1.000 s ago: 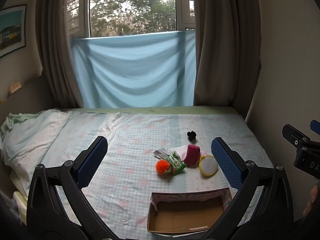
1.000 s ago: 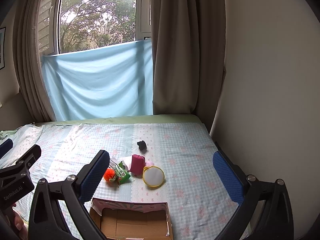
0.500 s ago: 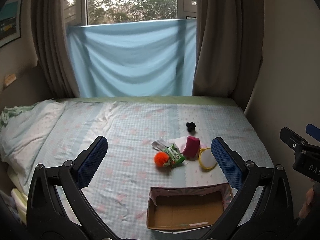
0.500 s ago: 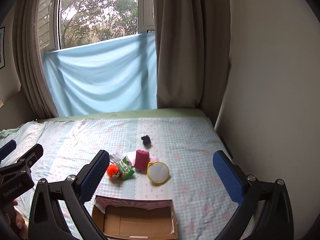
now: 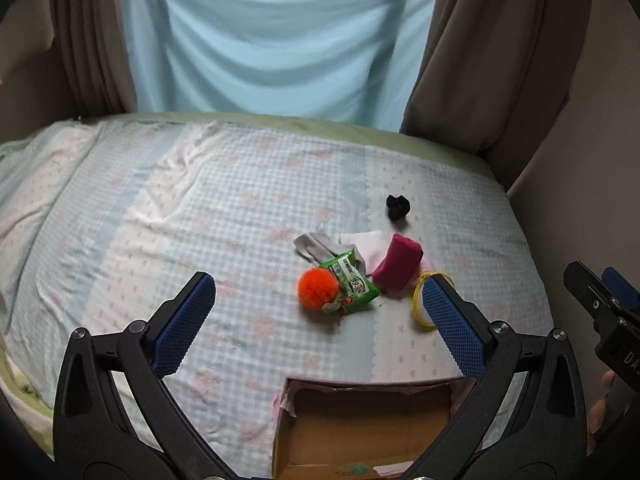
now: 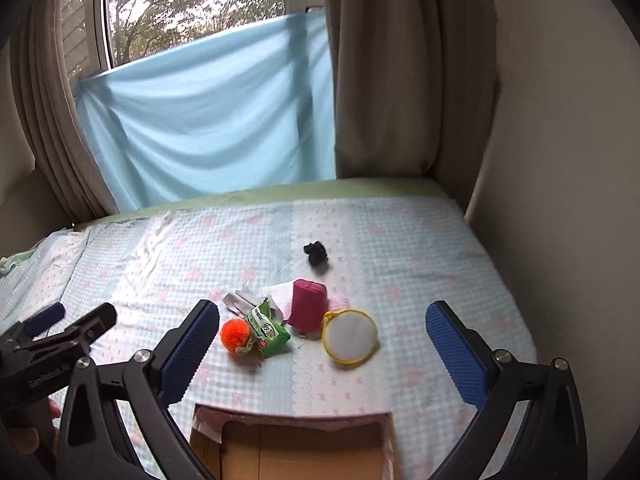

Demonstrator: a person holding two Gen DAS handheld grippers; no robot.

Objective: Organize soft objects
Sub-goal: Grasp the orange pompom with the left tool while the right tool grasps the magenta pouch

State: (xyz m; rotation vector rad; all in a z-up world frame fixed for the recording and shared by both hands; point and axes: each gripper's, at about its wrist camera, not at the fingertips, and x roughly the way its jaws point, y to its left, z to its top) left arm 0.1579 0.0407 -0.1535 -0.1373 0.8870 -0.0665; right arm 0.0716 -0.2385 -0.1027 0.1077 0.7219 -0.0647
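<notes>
A small heap of soft things lies mid-bed: an orange pom-pom (image 5: 318, 289) (image 6: 236, 332), a green tissue pack (image 5: 352, 283) (image 6: 269, 328), a magenta pouch (image 5: 398, 266) (image 6: 307, 304), a yellow-rimmed round mesh pad (image 6: 350, 334) (image 5: 420, 300), grey cloth (image 5: 316, 247) and white tissue (image 5: 370, 245). A black scrunchie (image 5: 397, 207) (image 6: 316, 253) lies farther back. An open cardboard box (image 5: 368, 428) (image 6: 296, 452) sits nearest me. My left gripper (image 5: 318, 322) is open and empty above the bed, before the heap. My right gripper (image 6: 320, 352) is open and empty.
The bed has a blue-and-pink checked sheet (image 5: 200, 208) with rumpled bedding at the left (image 5: 36, 184). A wall (image 6: 560, 160) borders the bed's right side. Brown curtains (image 6: 400, 80) and a hanging blue cloth (image 6: 208, 120) stand behind the bed.
Both grippers have tilted down and moved closer to the bed; the heap and box appear larger. Both stay open. No object has moved.
</notes>
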